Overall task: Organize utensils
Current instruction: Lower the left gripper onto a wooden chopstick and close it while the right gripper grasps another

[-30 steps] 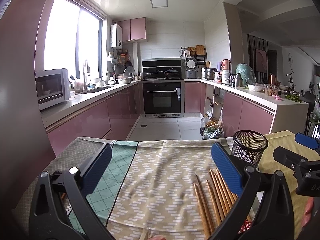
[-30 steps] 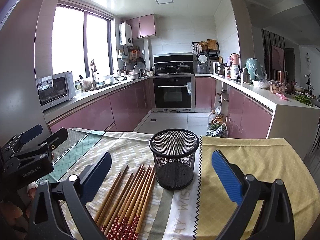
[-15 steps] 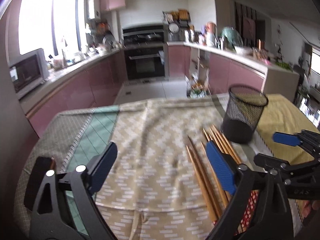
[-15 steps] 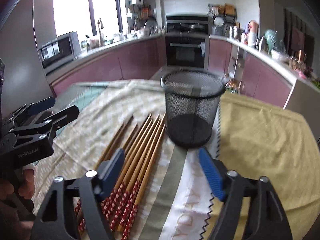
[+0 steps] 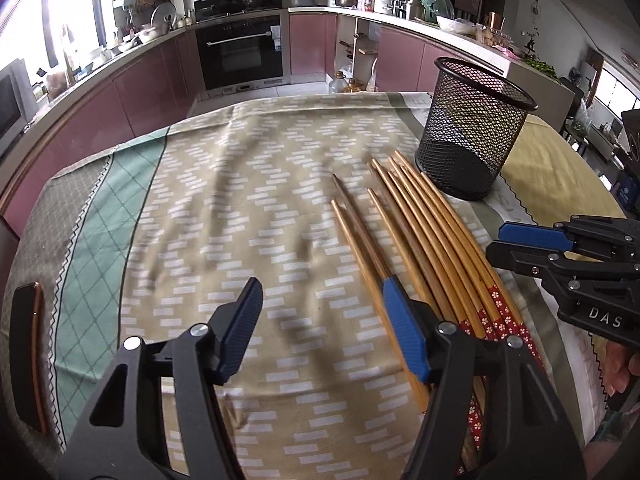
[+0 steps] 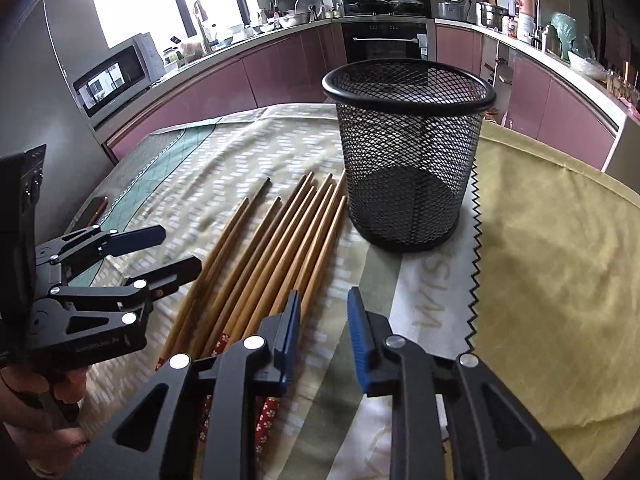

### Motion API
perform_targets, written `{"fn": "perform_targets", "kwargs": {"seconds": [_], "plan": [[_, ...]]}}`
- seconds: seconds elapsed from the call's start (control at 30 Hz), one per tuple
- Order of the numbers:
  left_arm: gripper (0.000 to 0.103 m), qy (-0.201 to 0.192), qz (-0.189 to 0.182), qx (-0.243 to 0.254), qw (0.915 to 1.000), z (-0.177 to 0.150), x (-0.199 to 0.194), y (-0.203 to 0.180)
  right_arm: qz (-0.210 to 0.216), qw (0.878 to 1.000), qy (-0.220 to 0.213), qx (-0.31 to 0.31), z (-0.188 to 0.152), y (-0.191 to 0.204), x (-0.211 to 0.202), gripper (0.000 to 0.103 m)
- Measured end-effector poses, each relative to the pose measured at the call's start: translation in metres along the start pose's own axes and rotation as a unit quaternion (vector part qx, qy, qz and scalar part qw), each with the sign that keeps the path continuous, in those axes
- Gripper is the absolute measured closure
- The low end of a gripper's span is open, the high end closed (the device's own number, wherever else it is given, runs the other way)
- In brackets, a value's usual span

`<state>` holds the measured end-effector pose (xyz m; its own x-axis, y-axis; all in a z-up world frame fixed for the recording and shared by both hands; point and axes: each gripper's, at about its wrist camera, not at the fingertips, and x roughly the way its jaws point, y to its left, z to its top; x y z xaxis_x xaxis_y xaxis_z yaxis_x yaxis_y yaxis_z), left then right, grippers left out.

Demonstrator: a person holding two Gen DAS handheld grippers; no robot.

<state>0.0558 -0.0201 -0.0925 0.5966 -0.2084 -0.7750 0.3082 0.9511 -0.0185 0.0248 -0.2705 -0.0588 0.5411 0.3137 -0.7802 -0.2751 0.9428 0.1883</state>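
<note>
Several wooden chopsticks point(image 5: 420, 240) with red flowered ends lie side by side on the patterned tablecloth point(image 5: 224, 216), tips toward an empty black mesh cup point(image 5: 472, 136) standing upright just beyond them. My left gripper point(image 5: 322, 320) hovers over the cloth at the bundle's left side, jaws closing, bare cloth between the pads. Its right pad point(image 5: 404, 332) overlaps the leftmost chopsticks. My right gripper point(image 6: 324, 320) hangs over the chopsticks' point(image 6: 280, 248) right side, jaws closing and narrow, with nothing gripped. The cup point(image 6: 408, 152) stands ahead of it. Each gripper shows in the other's view: right gripper point(image 5: 504, 246), left gripper point(image 6: 180, 250).
A dark flat phone-like object point(image 5: 26, 356) lies at the table's left edge. A yellow cloth point(image 6: 552, 264) covers the table's right part. Pink kitchen cabinets point(image 5: 152, 84) and an oven point(image 5: 240, 52) lie beyond the far edge.
Both grippers have tipped down and sunk toward the chopsticks. Both pairs of jaws have narrowed, the right more than the left. Chopsticks and cup have not moved.
</note>
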Motion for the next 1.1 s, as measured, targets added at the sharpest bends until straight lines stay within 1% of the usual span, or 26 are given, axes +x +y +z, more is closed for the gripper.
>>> {"fn": "perform_targets", "kwargs": {"seconds": [0.17, 0.23, 0.27, 0.4, 0.43, 0.5, 0.53, 0.57, 0.63, 0.7, 0.77, 0.93, 0.97, 1.0, 1.1], "plan": [[0.043, 0.012, -0.007, 0.001, 0.9999, 0.003, 0.01, -0.001, -0.003, 1.0, 0.014, -0.006, 0.006, 0.001, 0.006, 0.08], [0.043, 0.014, -0.003, 0.006, 0.9999, 0.004, 0.013, -0.002, -0.009, 1.0, 0.02, -0.009, 0.01, 0.0, 0.008, 0.08], [0.044, 0.016, -0.003, 0.009, 0.9998, 0.005, 0.014, -0.002, -0.014, 1.0, 0.025, -0.011, 0.01, 0.0, 0.009, 0.083], [0.05, 0.024, 0.0, 0.02, 0.9995, 0.006, 0.016, -0.003, -0.024, 0.999, 0.036, -0.02, 0.012, -0.002, 0.01, 0.085], [0.051, 0.025, 0.001, 0.022, 0.9994, 0.007, 0.015, -0.003, -0.032, 0.998, 0.039, -0.028, 0.015, 0.001, 0.012, 0.085], [0.058, 0.027, -0.001, 0.025, 0.9993, 0.009, 0.016, -0.002, -0.039, 0.998, 0.042, -0.038, 0.018, 0.005, 0.017, 0.087], [0.06, 0.028, -0.003, 0.023, 0.9993, 0.011, 0.017, 0.0, -0.036, 0.998, 0.044, -0.039, 0.021, 0.006, 0.019, 0.091], [0.064, 0.029, -0.004, 0.02, 0.9994, 0.012, 0.017, 0.002, -0.029, 0.998, 0.046, -0.035, 0.022, 0.004, 0.019, 0.094], [0.071, 0.029, -0.007, 0.013, 0.9995, 0.012, 0.016, 0.006, -0.012, 0.998, 0.05, -0.022, 0.024, -0.001, 0.02, 0.096], [0.086, 0.029, -0.012, 0.001, 0.9995, 0.012, 0.015, 0.011, 0.01, 0.999, 0.052, -0.009, 0.025, -0.007, 0.019, 0.097], [0.089, 0.029, -0.021, -0.013, 0.9993, 0.011, 0.014, 0.016, 0.034, 0.998, 0.05, 0.006, 0.024, -0.012, 0.017, 0.097], [0.096, 0.02, -0.044, -0.042, 0.9979, 0.01, 0.007, 0.021, 0.055, 0.998, 0.018, 0.006, 0.025, -0.01, -0.002, 0.097], [0.097, 0.017, -0.046, -0.043, 0.9979, 0.01, 0.004, 0.021, 0.063, 0.998, 0.008, 0.003, 0.025, -0.01, -0.009, 0.097], [0.102, 0.011, -0.047, -0.041, 0.998, 0.01, 0.0, 0.02, 0.07, 0.998, -0.001, 0.001, 0.026, -0.009, -0.016, 0.097], [0.102, -0.003, -0.056, -0.037, 0.9978, 0.014, -0.012, 0.017, 0.087, 0.996, -0.032, -0.007, 0.031, -0.009, -0.038, 0.097]]}}
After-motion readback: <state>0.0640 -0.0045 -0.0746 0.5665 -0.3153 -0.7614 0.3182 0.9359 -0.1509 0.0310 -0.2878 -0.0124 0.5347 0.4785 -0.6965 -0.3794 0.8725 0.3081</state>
